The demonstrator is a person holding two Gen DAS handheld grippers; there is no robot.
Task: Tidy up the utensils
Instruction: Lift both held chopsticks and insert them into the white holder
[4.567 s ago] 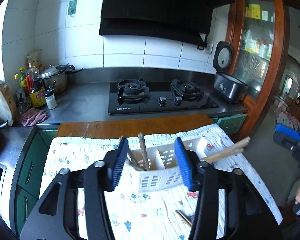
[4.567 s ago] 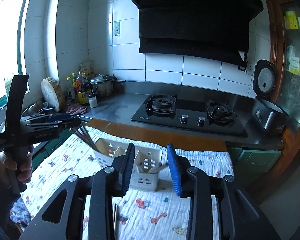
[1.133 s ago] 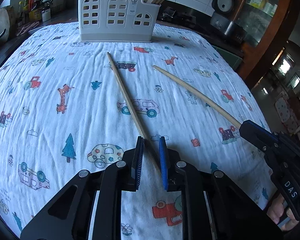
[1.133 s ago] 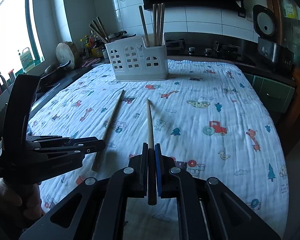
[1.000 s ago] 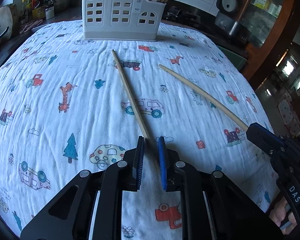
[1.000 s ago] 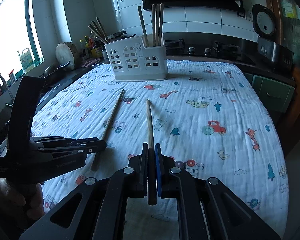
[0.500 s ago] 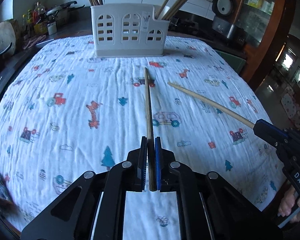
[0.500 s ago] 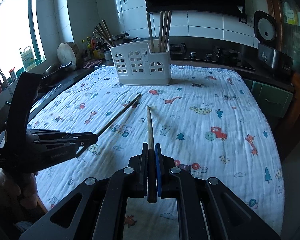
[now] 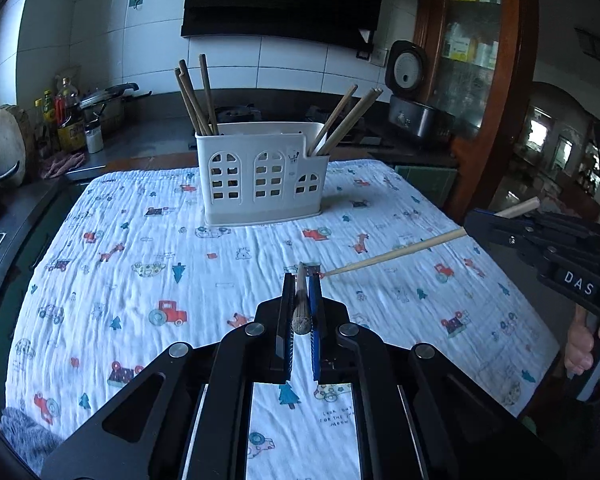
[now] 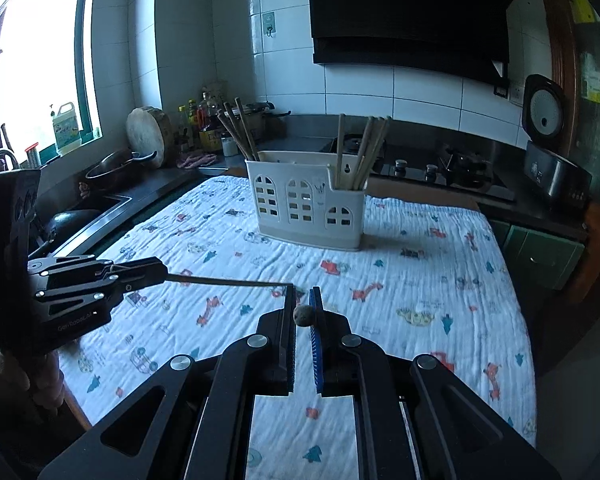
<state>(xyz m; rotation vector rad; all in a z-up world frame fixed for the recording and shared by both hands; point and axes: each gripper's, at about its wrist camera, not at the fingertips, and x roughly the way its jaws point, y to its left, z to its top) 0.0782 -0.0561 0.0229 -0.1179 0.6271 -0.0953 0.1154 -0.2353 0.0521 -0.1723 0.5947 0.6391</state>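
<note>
A white utensil caddy stands at the far end of the printed cloth, with several chopsticks upright in it; it also shows in the right wrist view. My left gripper is shut on a wooden chopstick, held end-on above the cloth. In the right wrist view that chopstick sticks out of the left gripper. My right gripper is shut on another chopstick, seen end-on. In the left wrist view it points left from the right gripper.
The patterned cloth covers the table. Behind it are a gas hob, a rice cooker, bottles and a pot. A sink lies to the left. A wooden cabinet stands at the right.
Both grippers have lifted their chopsticks off the cloth and tilted them level, so each now shows end-on. The caddy looks farther and lower in view.
</note>
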